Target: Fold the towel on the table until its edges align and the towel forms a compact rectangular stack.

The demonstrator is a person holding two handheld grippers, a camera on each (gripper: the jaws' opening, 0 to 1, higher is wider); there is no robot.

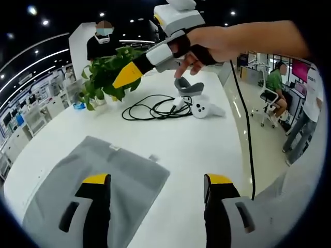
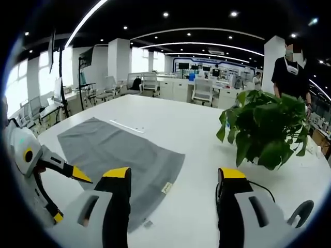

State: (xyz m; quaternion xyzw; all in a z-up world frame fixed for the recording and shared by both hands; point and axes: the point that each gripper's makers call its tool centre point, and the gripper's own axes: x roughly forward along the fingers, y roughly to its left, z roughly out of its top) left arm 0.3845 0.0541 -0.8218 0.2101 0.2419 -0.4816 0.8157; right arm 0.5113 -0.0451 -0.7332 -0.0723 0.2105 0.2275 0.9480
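My left claw (image 1: pixel 158 194) sits at the bottom of the left gripper view, jaws wide apart, nothing between them. Left jaw hangs over the grey towel (image 1: pixel 98 181), right jaw over bare white surface (image 1: pixel 191 139). Towel lies flat at lower left of that view, w/ a small tag at its far edge.

My right claw (image 2: pixel 173 188) at the bottom of the right gripper view is likewise spread wide, holding nothing. Its left jaw overlaps the towel's (image 2: pixel 116 150) near corner; can't tell if it's touching. Towel stretches from centre-left to lower centre there, one layer, unfolded, small label near its lower edge.

In the left gripper view, right claw (image 1: pixel 126 75) also shows at top centre, held in my hand (image 1: pixel 207 46), yellow tip pointing at the potted plant (image 1: pixel 106 77) in the upper left. Right of the plant: coiled black cable (image 1: pixel 152 108), white controller (image 1: pixel 204 109), grey strap piece (image 1: pixel 189 87). In the right gripper view, left claw (image 2: pixel 77 174) pokes in from lower left over the towel's edge; plant (image 2: pixel 266 129) at right. A person in black (image 2: pixel 289 72) stands behind it, upper right.
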